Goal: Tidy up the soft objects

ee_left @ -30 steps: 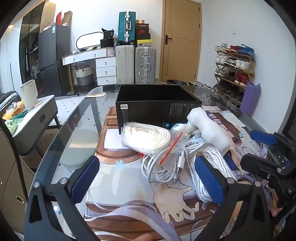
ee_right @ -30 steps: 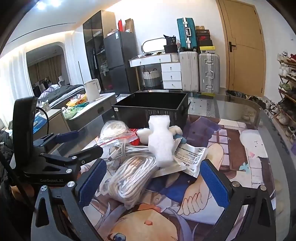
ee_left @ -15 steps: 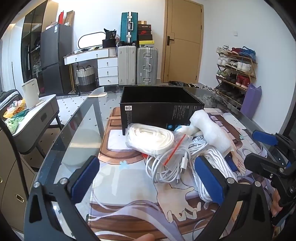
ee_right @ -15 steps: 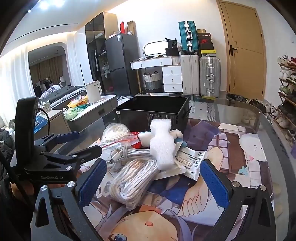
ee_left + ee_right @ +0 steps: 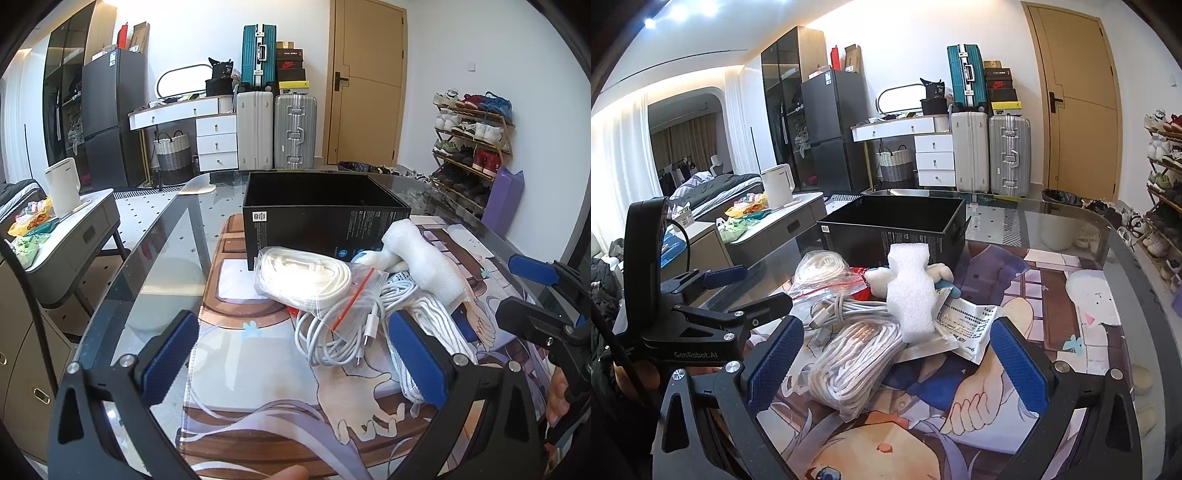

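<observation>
A pile of soft items lies on the printed mat before an open black box [image 5: 325, 221] [image 5: 894, 229]. It holds a zip bag of white cord [image 5: 303, 277] [image 5: 820, 266], a loose white cable [image 5: 332, 332] [image 5: 846, 308], a bagged cable coil [image 5: 432, 325] [image 5: 857, 365], a white foam piece [image 5: 424, 262] [image 5: 912, 291], a small plush toy [image 5: 879, 275] and a paper packet [image 5: 967, 325]. My left gripper [image 5: 295, 354] [image 5: 738, 295] is open just short of the loose cable. My right gripper [image 5: 894, 362] [image 5: 546, 314] is open at the bagged coil, gripping nothing.
The glass table [image 5: 147, 266] carries the mat [image 5: 1052, 295]; its left edge drops to a low grey cabinet [image 5: 74, 236] with a white kettle [image 5: 777, 184]. Suitcases [image 5: 277, 129], a door and a shoe rack [image 5: 472, 140] stand beyond the table.
Both views have drifted only slightly, with the pile sitting a little lower in frame. The pile has not moved and both grippers stay open.
</observation>
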Motion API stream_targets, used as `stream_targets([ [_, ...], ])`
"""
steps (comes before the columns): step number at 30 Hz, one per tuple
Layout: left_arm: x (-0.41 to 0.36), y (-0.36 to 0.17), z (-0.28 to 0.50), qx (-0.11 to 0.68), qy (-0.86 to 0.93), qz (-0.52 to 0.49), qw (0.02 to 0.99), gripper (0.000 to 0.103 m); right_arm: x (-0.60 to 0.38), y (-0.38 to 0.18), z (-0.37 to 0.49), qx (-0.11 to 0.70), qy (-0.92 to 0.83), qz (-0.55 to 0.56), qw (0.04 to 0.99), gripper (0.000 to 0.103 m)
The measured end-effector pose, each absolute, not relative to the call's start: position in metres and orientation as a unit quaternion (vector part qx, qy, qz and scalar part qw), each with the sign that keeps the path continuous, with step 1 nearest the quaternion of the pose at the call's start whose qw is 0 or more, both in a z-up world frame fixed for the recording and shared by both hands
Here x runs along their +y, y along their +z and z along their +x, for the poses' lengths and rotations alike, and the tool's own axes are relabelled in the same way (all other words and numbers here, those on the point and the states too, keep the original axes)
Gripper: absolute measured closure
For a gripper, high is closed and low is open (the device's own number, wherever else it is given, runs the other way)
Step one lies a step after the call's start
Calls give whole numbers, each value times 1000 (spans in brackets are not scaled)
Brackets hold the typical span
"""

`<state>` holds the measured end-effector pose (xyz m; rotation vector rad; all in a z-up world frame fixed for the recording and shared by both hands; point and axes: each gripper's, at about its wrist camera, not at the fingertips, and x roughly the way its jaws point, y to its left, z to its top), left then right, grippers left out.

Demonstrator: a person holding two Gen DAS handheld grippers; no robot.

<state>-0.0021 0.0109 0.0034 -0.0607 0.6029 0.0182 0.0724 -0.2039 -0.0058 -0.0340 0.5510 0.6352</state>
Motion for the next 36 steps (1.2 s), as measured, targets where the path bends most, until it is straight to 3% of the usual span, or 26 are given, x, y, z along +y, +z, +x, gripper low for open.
stream_targets([
  [36, 13, -1, 3, 305, 11, -25, 952, 0, -207, -3, 82, 268, 300, -23, 915, 1],
])
